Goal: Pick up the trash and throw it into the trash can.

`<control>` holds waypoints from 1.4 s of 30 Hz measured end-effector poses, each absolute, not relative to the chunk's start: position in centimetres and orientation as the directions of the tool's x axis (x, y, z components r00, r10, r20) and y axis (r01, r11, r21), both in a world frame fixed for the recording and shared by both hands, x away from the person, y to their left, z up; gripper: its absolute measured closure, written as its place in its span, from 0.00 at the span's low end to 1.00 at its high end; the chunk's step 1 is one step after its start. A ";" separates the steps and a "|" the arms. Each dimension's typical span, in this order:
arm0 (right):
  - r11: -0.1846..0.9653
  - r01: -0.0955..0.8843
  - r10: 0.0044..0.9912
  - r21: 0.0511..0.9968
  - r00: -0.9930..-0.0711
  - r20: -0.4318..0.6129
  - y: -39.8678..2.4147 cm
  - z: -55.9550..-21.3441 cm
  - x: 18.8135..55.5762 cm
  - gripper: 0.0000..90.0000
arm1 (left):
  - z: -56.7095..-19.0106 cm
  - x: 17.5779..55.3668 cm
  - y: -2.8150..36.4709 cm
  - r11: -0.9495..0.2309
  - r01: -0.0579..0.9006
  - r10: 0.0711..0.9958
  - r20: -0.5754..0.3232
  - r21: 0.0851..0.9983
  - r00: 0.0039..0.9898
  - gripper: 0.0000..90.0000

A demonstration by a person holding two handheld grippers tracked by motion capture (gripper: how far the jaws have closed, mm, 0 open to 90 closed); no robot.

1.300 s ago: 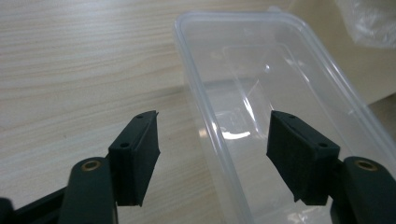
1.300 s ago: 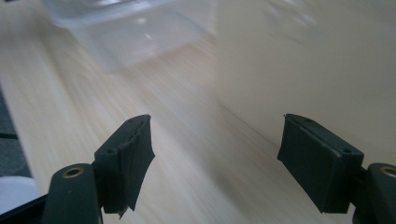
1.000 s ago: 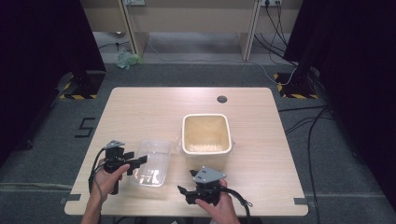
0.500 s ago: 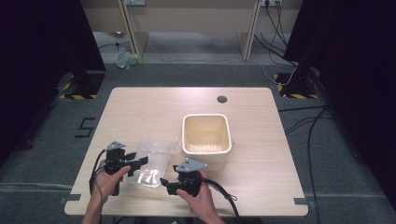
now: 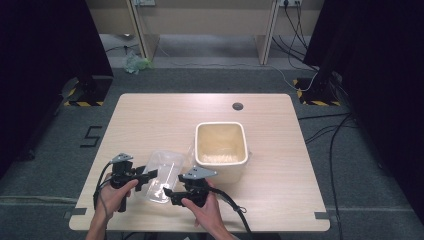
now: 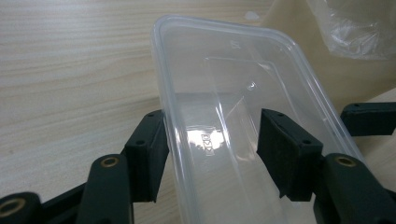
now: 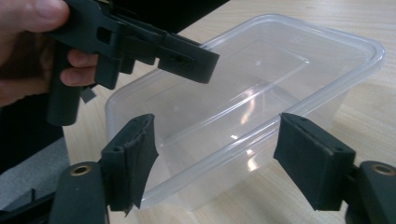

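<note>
The clear plastic container (image 5: 162,175) is seen near the desk's (image 5: 280,200) front edge, left of the cream tub (image 5: 221,145). One long wall is straddled by the left gripper (image 6: 210,140), whose jaws have been closing, the outer pad touching. The near corner sits between the right gripper's (image 7: 212,149) jaws, just opening, pads apart from it.

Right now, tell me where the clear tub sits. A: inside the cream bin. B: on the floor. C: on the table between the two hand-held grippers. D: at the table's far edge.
C: the clear tub rests on the table between the left hand-held gripper and the right hand-held gripper, beside the cream bin.
</note>
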State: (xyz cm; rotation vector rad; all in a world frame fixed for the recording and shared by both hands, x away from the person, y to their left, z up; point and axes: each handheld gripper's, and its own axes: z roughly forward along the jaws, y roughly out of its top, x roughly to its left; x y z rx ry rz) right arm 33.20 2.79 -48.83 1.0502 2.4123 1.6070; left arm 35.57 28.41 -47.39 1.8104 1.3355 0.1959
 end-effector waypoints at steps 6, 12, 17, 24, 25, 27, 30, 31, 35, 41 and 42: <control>0.241 0.529 0.586 0.813 -0.748 0.313 2.7 -49.5 33.8 0.31 | -47.4 35.2 29.1 -0.062 0.741 0.792 -0.419 0.669 0.444 0.57; 0.235 0.543 0.592 0.807 -0.738 0.324 2.7 -49.6 33.7 0.29 | -47.8 35.1 28.6 -0.054 0.751 0.776 -0.445 0.658 0.446 0.53; 0.247 0.521 0.592 0.817 -0.749 0.298 2.6 -49.4 33.5 0.29 | -47.6 34.8 28.4 -0.052 0.735 0.777 -0.436 0.676 0.455 0.54; 0.264 0.368 0.632 0.892 -0.764 0.128 2.2 -48.5 32.5 0.34 | -46.2 33.6 28.1 -0.071 0.663 0.765 -0.386 0.746 0.516 0.60; 0.266 0.350 0.632 0.898 -0.767 0.111 2.2 -48.4 32.4 0.35 | -46.1 33.6 28.1 -0.067 0.656 0.765 -0.383 0.752 0.517 0.60; 0.271 0.327 0.631 0.905 -0.771 0.089 2.2 -48.4 32.2 0.37 | -46.0 33.5 28.2 -0.062 0.649 0.763 -0.383 0.759 0.521 0.60; 0.280 0.259 0.643 0.924 -0.766 0.020 2.2 -48.1 31.8 0.40 | -45.3 33.2 28.1 -0.056 0.621 0.760 -0.370 0.782 0.534 0.60; 0.276 0.253 0.646 0.927 -0.763 0.016 2.2 -48.0 31.7 0.41 | -45.1 33.0 28.1 -0.058 0.615 0.764 -0.362 0.786 0.534 0.60; 0.255 0.227 0.650 0.940 -0.760 0.008 2.1 -47.5 31.5 0.43 | -44.3 32.5 28.0 -0.061 0.592 0.771 -0.339 0.803 0.539 0.60; 0.247 0.190 0.659 0.950 -0.752 -0.021 2.3 -46.5 31.0 0.44 | -43.3 31.9 27.9 -0.069 0.565 0.777 -0.312 0.822 0.547 0.60; 0.251 0.182 0.657 0.951 -0.753 -0.029 2.2 -46.1 31.0 0.44 | -42.8 31.7 27.9 -0.071 0.558 0.778 -0.304 0.827 0.550 0.59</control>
